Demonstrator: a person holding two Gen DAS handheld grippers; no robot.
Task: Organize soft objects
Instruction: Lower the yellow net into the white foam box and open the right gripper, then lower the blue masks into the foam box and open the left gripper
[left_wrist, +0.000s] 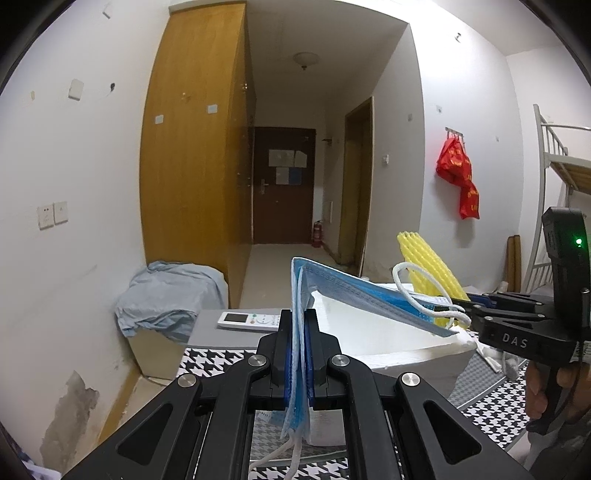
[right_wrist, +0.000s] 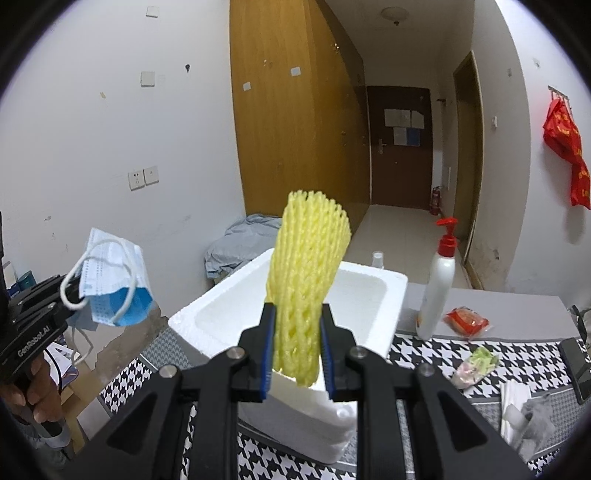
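Both grippers are loaded, left (left_wrist: 298, 345) clamped on the mask (right_wrist: 110, 273) beside the box (right_wrist: 391, 291), right (right_wrist: 297, 350) pinching the net (right_wrist: 308, 258) over its near rim, so each should probably lower inside before releasing.

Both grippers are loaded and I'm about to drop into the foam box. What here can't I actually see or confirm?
- Foam box floor: near part hidden by the yellow foam net and right gripper in the right wrist view; the face mask covers it in the left wrist view.
- Grey item: blurred at the right wrist view's edge, unidentifiable.
- Left gripper: mask's lower end runs out of frame.
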